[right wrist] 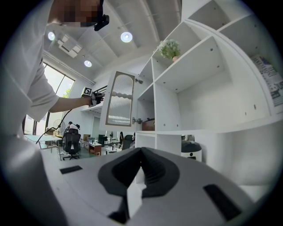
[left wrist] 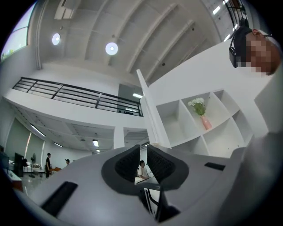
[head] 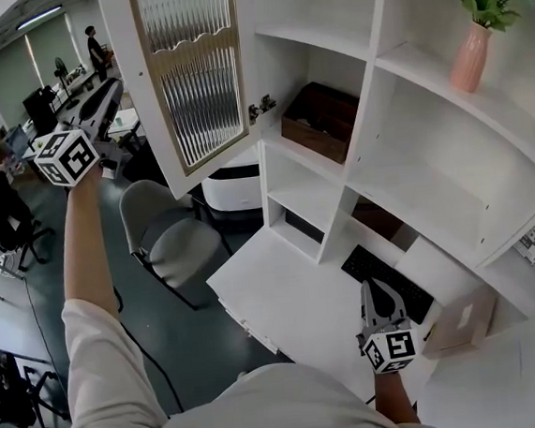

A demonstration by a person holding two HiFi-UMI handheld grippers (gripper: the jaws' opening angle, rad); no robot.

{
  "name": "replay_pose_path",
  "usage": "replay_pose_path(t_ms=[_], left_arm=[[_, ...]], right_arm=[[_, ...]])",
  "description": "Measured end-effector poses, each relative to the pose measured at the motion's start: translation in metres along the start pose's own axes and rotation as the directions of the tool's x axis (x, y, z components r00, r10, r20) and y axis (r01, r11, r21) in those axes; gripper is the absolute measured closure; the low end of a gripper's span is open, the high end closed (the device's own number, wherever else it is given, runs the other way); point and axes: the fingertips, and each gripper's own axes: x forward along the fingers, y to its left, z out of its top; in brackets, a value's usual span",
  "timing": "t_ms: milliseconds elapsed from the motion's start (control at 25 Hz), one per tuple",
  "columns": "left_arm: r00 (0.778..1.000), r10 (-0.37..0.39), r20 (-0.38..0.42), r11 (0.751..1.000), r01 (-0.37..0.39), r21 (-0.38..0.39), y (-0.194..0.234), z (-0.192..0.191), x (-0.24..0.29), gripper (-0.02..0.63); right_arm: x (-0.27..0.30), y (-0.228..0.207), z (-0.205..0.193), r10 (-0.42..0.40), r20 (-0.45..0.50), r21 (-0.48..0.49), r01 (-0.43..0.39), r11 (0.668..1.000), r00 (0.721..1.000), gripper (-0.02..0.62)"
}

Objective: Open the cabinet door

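The white cabinet door (head: 188, 75) with ribbed glass stands swung wide from the shelf unit; the right gripper view shows this door (right wrist: 120, 99) from the side. My left gripper (head: 110, 94) is raised beside the door's outer edge, at the head view's upper left. In the left gripper view its jaws (left wrist: 143, 154) stand a narrow slit apart with only the far room showing through, and the door's edge (left wrist: 152, 117) rises just beyond them. My right gripper (head: 373, 289) hovers low over the white desk (head: 284, 291), its jaws (right wrist: 140, 158) together and empty.
A dark wooden box (head: 320, 119) sits in the uncovered compartment. A pink vase (head: 470, 57) with flowers stands on an upper shelf. A grey chair (head: 171, 236) is below the door, a black keyboard (head: 387, 277) and a cardboard box (head: 462, 323) lie on the desk.
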Motion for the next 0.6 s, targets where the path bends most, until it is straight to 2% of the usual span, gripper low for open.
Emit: replay_pose_path(t_ms=[160,240,520,600], left_arm=[[0.998,0.070,0.006,0.997,-0.070,0.031,0.002,0.001,-0.019,0.537],[0.996,0.093,0.002,0.994,-0.093,0.052,0.001,0.000,-0.028,0.507],[0.990,0.138,-0.027,0.986,-0.135,0.095,-0.011,-0.017,-0.061,0.446],[0.989,0.144,-0.041,0.984,-0.139,0.108,-0.017,-0.026,-0.070,0.400]], right_arm=[[-0.002,0.004,0.001,0.013,0.004,-0.004,-0.013,1.000,1.000,0.592],[-0.002,0.006,0.003,0.022,0.008,-0.007,-0.022,1.000,1.000,0.592],[0.006,0.015,0.009,0.051,0.024,-0.017,-0.051,0.999,0.998,0.592],[0.010,0.016,0.010,0.059,0.026,-0.019,-0.058,0.998,0.998,0.592]])
